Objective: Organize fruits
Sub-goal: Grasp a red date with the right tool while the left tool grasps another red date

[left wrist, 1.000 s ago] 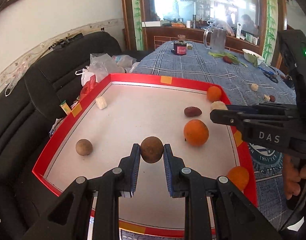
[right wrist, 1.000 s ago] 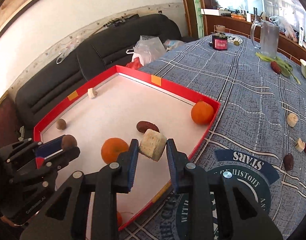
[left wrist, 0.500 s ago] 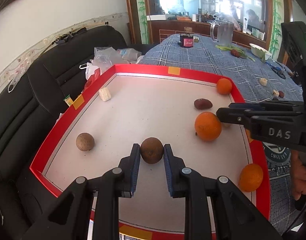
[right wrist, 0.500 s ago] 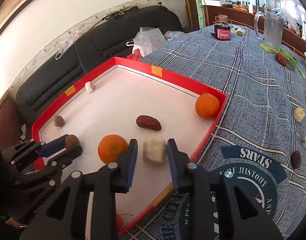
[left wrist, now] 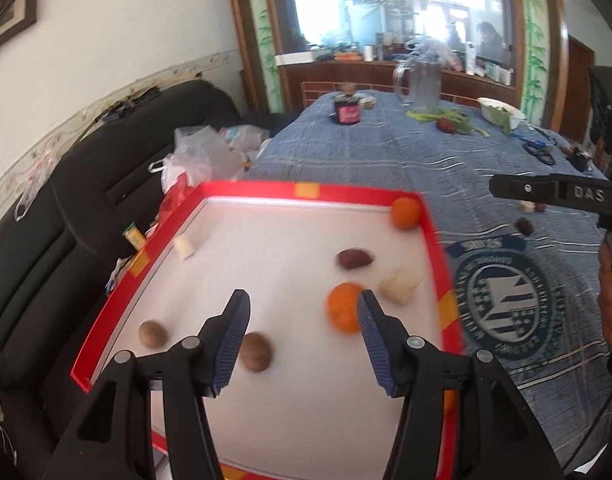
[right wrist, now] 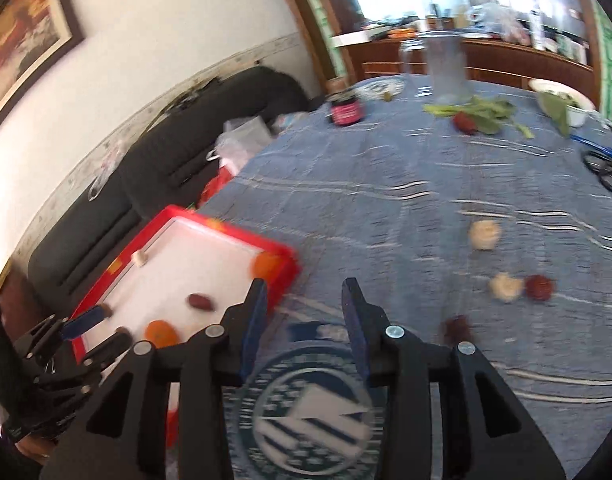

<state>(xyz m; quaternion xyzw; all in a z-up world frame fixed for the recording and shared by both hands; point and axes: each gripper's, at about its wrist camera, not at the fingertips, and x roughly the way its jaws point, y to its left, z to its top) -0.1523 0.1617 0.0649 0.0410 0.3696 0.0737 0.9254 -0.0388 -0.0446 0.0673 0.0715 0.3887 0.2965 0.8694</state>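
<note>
The left gripper (left wrist: 302, 330) hangs over the red-rimmed tray (left wrist: 435, 236) with its jaws spread wide and nothing between them; a brown round fruit (left wrist: 256, 351) lies on the tray floor just beside its left finger, a second one (left wrist: 152, 333) nearer the tray's left rim; the right gripper (right wrist: 304, 318) is likewise splayed and empty, above the blue tablecloth (right wrist: 385, 184); ahead of it lie two pale chunks (right wrist: 483, 234), a red date (right wrist: 538, 287) and a darker one (right wrist: 457, 328), all blurred; these look light and small; the dates probably firm and smooth, best pinched across the short axis; the pale pieces may crumble, so a gentle squeeze on flat faces seems wise.
</note>
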